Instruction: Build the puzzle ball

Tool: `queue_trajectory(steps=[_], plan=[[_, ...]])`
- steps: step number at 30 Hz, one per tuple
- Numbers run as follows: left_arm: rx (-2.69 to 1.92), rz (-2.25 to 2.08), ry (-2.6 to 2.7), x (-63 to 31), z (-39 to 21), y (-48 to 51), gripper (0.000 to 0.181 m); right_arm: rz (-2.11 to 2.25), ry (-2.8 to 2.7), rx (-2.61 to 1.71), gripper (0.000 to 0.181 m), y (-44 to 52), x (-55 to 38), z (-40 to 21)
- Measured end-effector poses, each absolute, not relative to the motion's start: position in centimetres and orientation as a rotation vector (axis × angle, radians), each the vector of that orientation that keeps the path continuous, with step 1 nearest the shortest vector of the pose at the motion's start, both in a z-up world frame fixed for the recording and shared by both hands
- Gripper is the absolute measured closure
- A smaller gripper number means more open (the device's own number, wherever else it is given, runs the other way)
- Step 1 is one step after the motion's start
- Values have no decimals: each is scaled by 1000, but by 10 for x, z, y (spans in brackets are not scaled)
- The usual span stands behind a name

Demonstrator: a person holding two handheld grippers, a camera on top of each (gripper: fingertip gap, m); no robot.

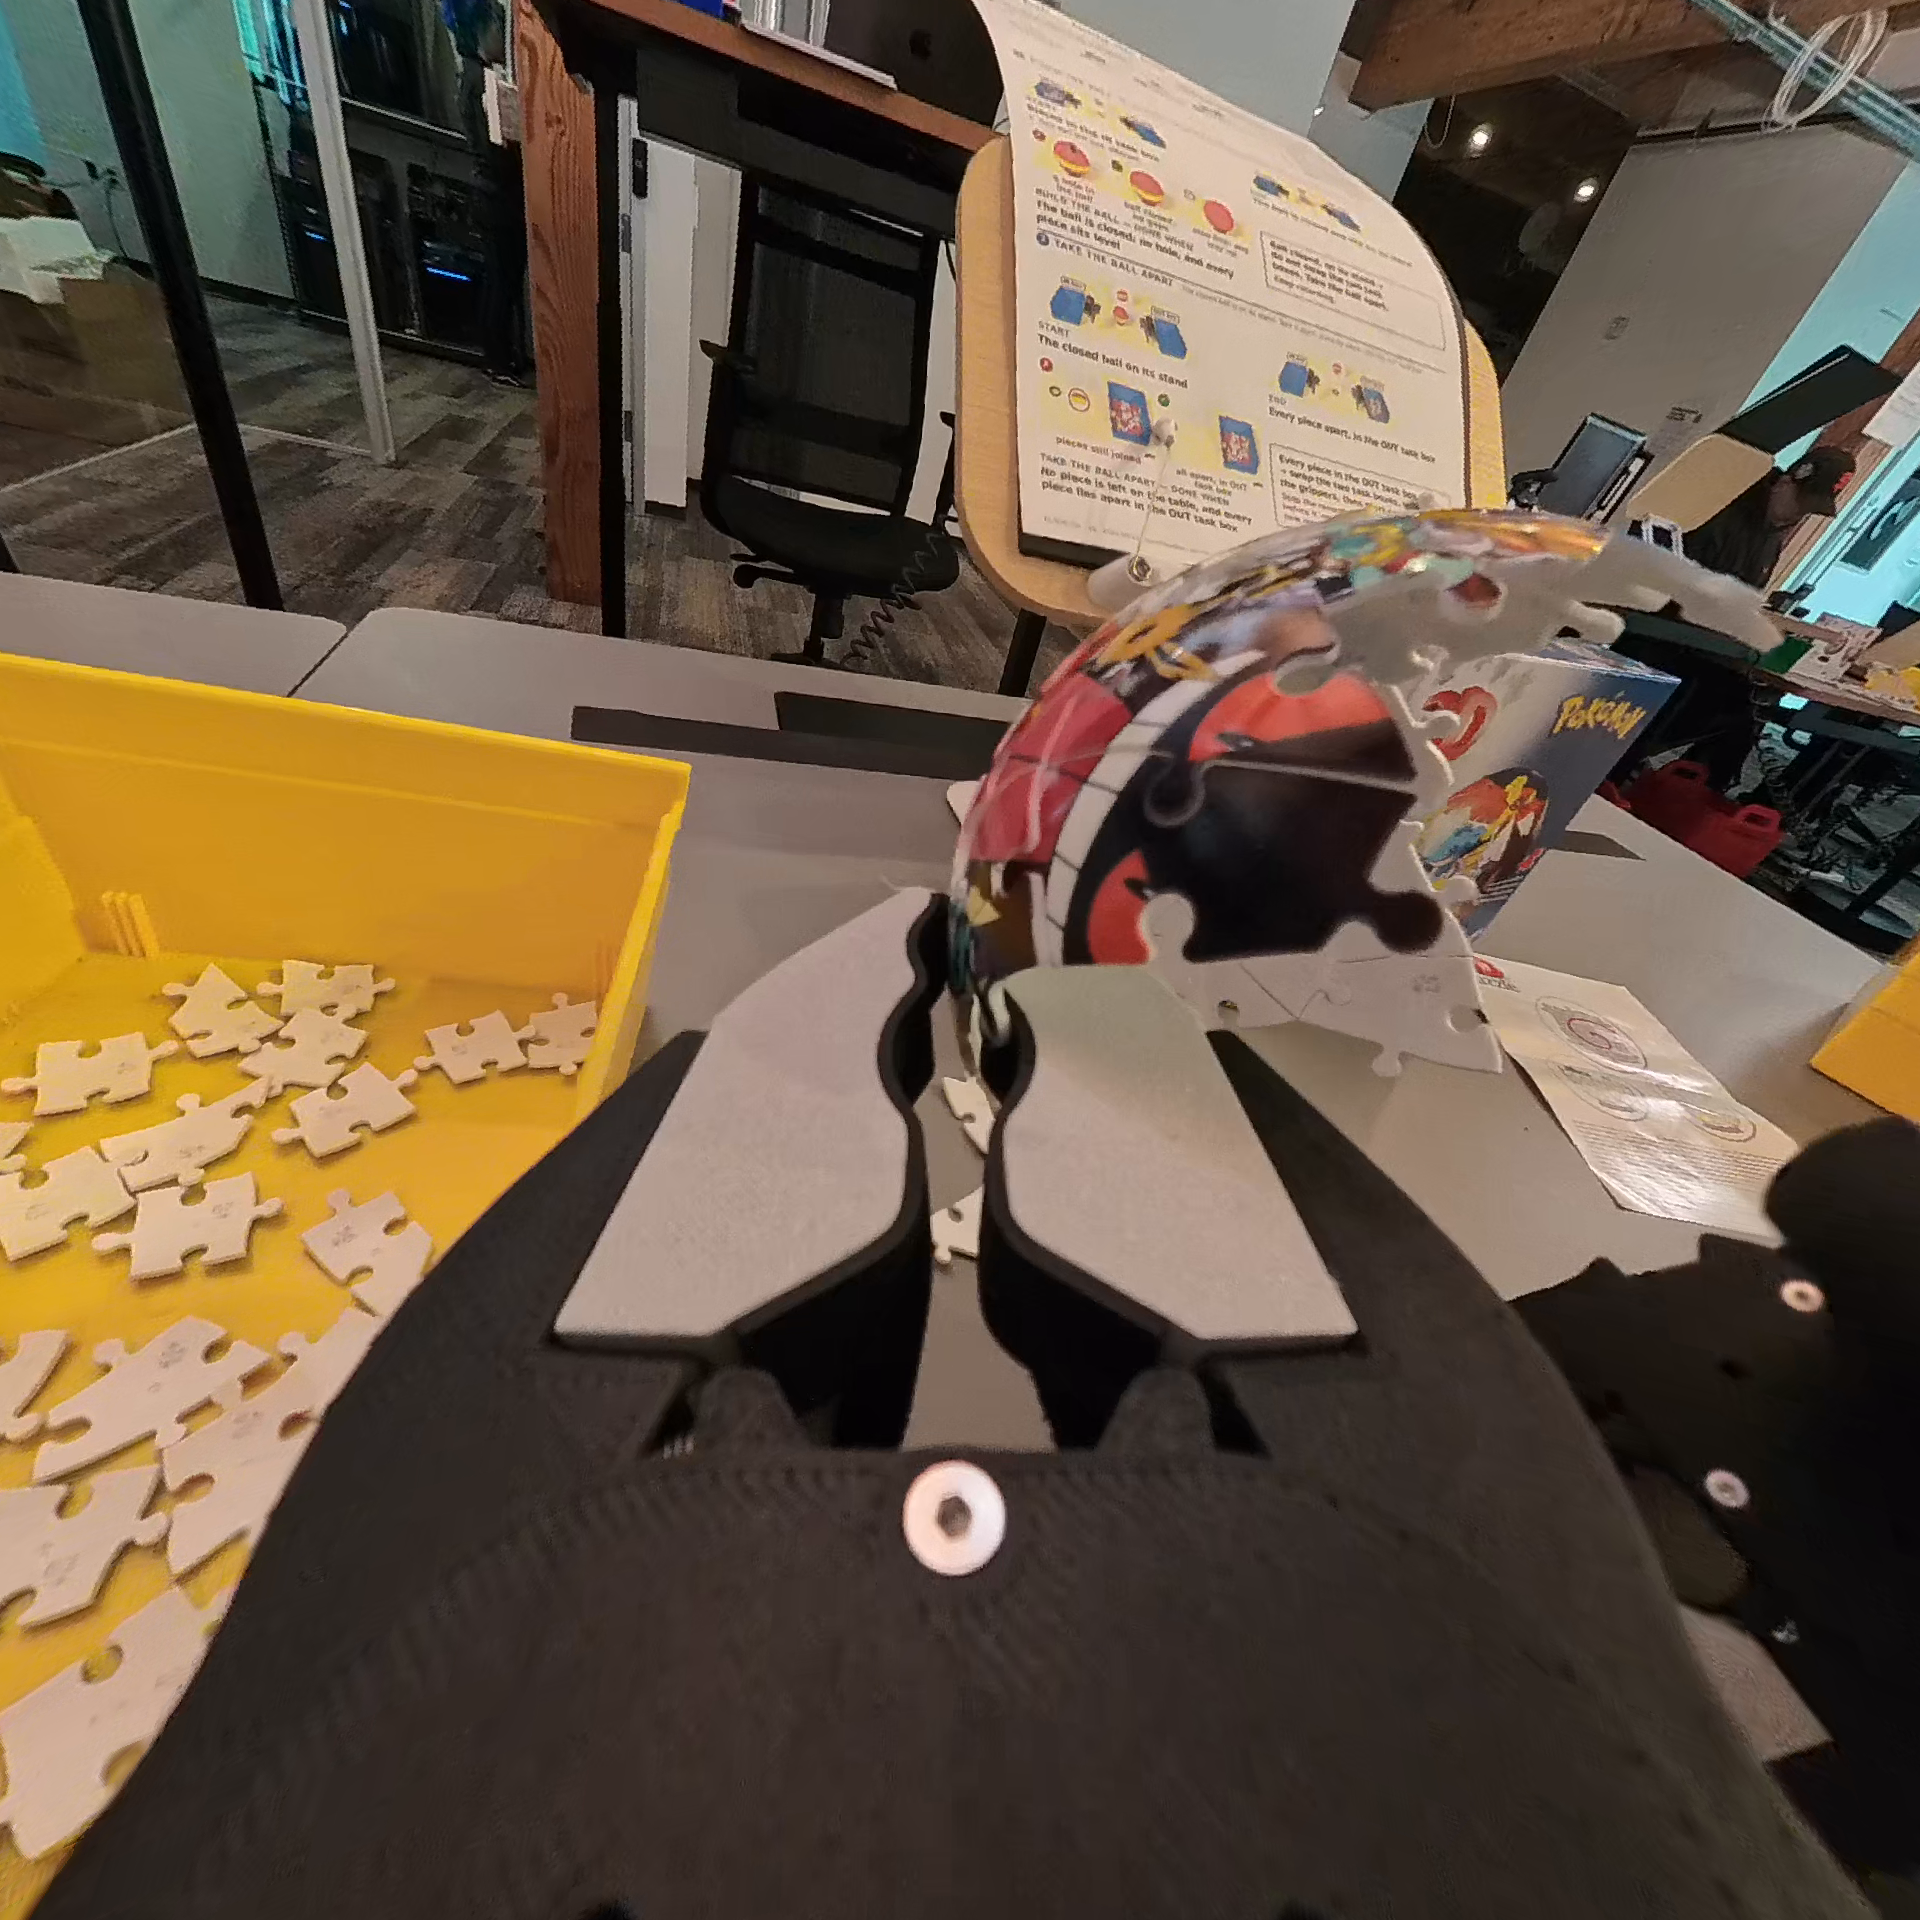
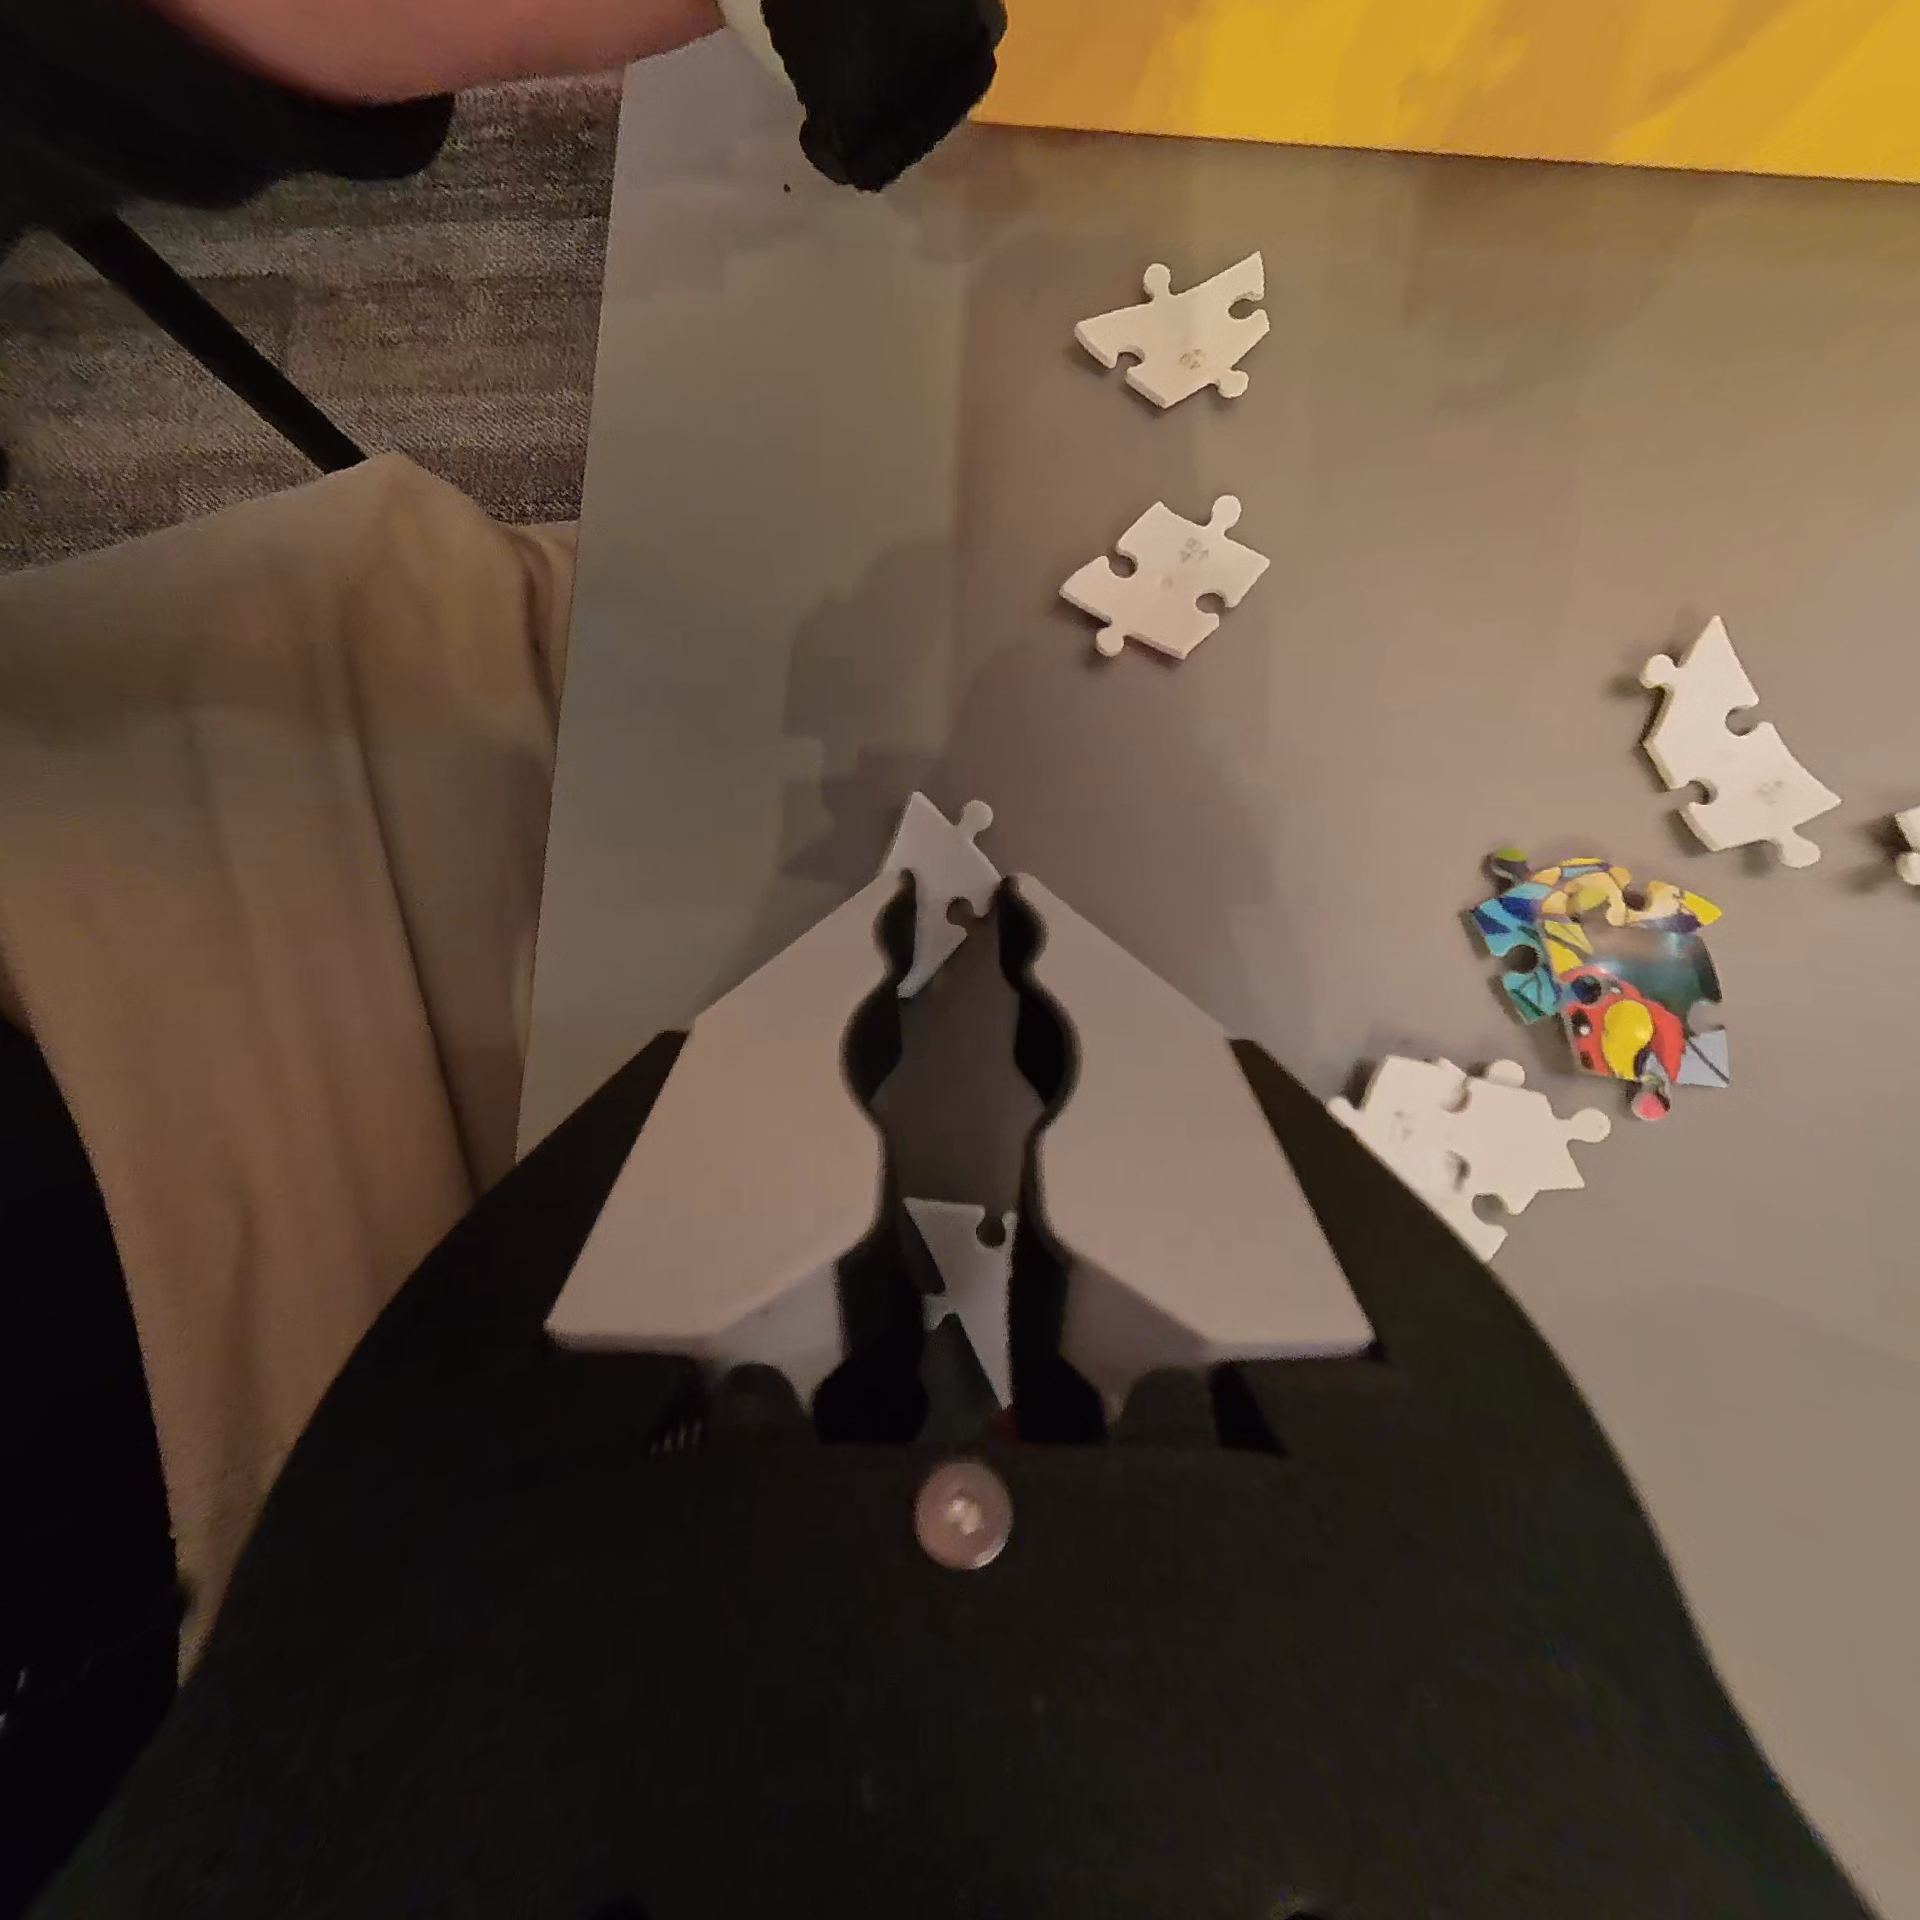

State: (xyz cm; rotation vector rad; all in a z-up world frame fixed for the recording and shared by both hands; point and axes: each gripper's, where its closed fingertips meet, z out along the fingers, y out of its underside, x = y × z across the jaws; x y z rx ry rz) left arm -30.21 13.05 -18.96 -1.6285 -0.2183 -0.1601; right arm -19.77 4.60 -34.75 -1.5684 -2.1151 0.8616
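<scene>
Though half-built, puzzle ball (image 1: 1226, 790) glossy, colourful.

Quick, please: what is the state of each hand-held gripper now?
Left hand-held gripper: closed on the half-built puzzle ball.
Right hand-held gripper: closed on a white puzzle piece.

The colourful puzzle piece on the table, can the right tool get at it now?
Probably not yet: the right tool is shut on a white piece. The colourful piece lies face up with bare table around it.
</scene>
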Motion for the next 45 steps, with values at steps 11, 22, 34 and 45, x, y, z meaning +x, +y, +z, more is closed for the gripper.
queue_trajectory(steps=[11, 22, 34, 45], plan=[[-1656, -210, -189, -274, -199, 151, 178, 920, -1956, -1649, 181, 85, -171, -319], [-1769, -205, -126, -225, -231, 195, 178, 967, -1722, -1796, 181, 135, -119, -301], [-1888, -157, -117, -200, -270, 227, 178, 920, -1523, -1866, 181, 173, -96, -301], [-1935, -124, -123, -197, -286, 229, 178, 855, -1456, -1895, 181, 186, -99, -311]])
